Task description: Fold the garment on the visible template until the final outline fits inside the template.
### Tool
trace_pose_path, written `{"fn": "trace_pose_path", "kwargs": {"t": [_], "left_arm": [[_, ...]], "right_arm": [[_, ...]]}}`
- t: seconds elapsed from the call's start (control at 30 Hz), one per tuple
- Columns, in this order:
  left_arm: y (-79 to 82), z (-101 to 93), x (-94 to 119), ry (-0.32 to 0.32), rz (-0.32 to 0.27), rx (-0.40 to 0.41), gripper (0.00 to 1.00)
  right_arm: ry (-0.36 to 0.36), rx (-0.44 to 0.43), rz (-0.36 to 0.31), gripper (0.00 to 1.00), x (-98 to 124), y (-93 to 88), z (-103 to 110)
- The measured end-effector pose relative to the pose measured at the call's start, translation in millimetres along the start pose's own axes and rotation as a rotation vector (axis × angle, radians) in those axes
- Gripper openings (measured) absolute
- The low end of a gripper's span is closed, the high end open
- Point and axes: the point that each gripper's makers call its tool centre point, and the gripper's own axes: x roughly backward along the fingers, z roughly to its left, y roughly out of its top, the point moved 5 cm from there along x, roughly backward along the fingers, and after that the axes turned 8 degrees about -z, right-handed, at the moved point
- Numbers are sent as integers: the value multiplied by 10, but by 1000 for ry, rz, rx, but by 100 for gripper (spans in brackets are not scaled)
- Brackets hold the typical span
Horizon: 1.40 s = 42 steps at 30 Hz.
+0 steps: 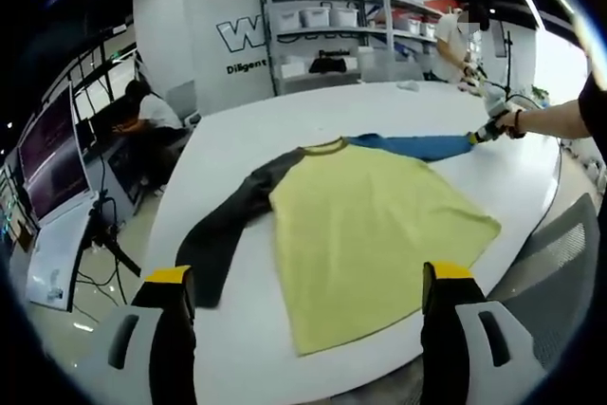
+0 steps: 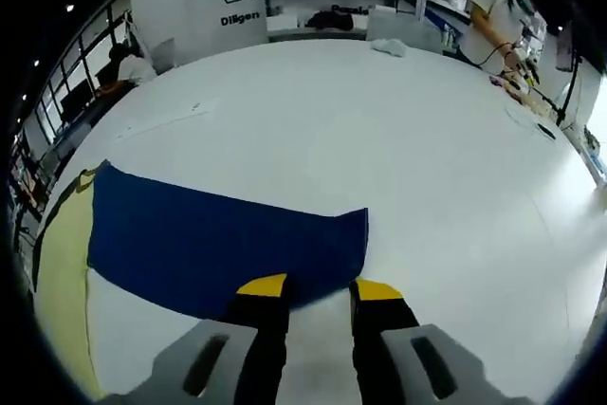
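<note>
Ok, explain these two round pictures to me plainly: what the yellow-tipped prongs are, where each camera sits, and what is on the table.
A person holds a two-jaw gripper in each hand; a camera rides on each. The left gripper view looks past the left gripper, jaws apart, holding nothing, over a white oval table. On it lies a yellow shirt with one dark grey sleeve and one blue sleeve, spread flat. The right gripper shows at the blue sleeve's end. In the right gripper view, the right gripper meets that blue sleeve; whether it grips it, I cannot tell. I cannot make out a template.
</note>
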Motion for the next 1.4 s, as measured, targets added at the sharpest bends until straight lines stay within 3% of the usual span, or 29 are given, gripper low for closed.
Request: {"fn": "trace_pose_path", "kwargs": {"t": [0.2,0.3,0.5,0.83,1.0,1.17,1.2,1.23,1.4], "left_arm": [[-45,31,35,24,17,1,99],[-63,36,61,27,18,3,99],[-103,47,87,30,33,14,99],[-169,2,84,0,42,38,99],[-170,-23,73,-17,39,38,99],[-189,-34,56,-34,54,26,99],[-184,-33,55,-36,53,28,99],[-174,-49,50,-56,47,34,99],[-184,-50,39,-65,50,19,99]], "right_arm": [[15,18,13,3,-8,21,102],[1,34,22,0,-2,47,122],[-2,4,67,0,87,80,173],[31,-33,-4,0,293,333,409],[30,-36,-8,0,336,403,465],[42,-40,-35,0,411,565,676],[73,-30,-54,0,455,694,936],[99,-11,-60,0,461,732,1036],[154,18,-62,0,454,819,1318]]}}
